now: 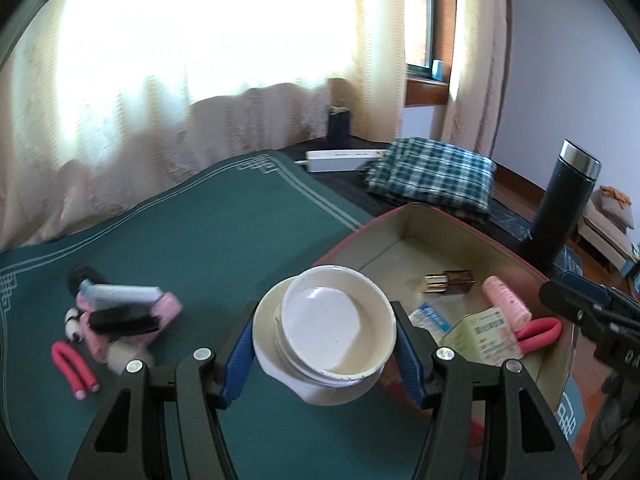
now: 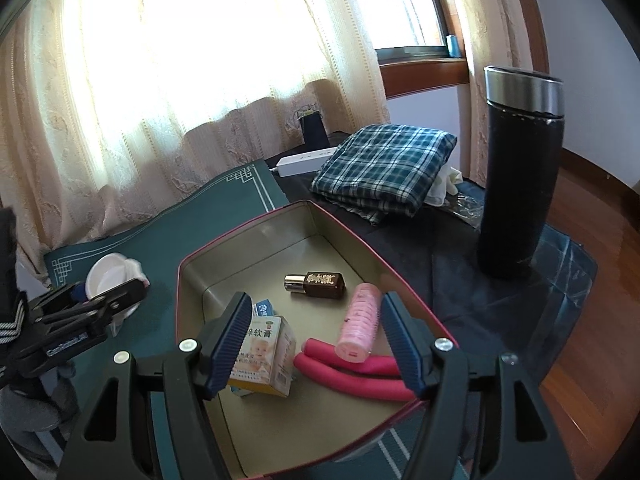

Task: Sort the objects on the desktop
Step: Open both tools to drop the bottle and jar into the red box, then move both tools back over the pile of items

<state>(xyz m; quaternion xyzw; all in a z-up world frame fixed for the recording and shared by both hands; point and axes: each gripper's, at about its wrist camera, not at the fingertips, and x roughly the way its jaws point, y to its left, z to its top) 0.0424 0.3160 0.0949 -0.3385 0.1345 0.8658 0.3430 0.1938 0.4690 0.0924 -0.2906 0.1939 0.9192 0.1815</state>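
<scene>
Left gripper (image 1: 324, 356) clamped white cream jar (image 1: 326, 332) by its sides, mouth tilted toward camera, held above green mat (image 1: 224, 240) just beside red tin box (image 1: 404, 220); likely bound for box.

Right gripper (image 2: 316, 344) stood wide, empty, hovering over box, clear of pink curler (image 2: 358, 326), ointment carton (image 2: 266, 354), brown bottle (image 2: 320, 285).

Unsorted clutter (image 1: 120, 316) waited on mat, well apart.

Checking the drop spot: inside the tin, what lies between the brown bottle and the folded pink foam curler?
The pink ribbed roller lies between the brown bottle and the pink foam curler, its near end over the curler, seen in the right wrist view.
</scene>
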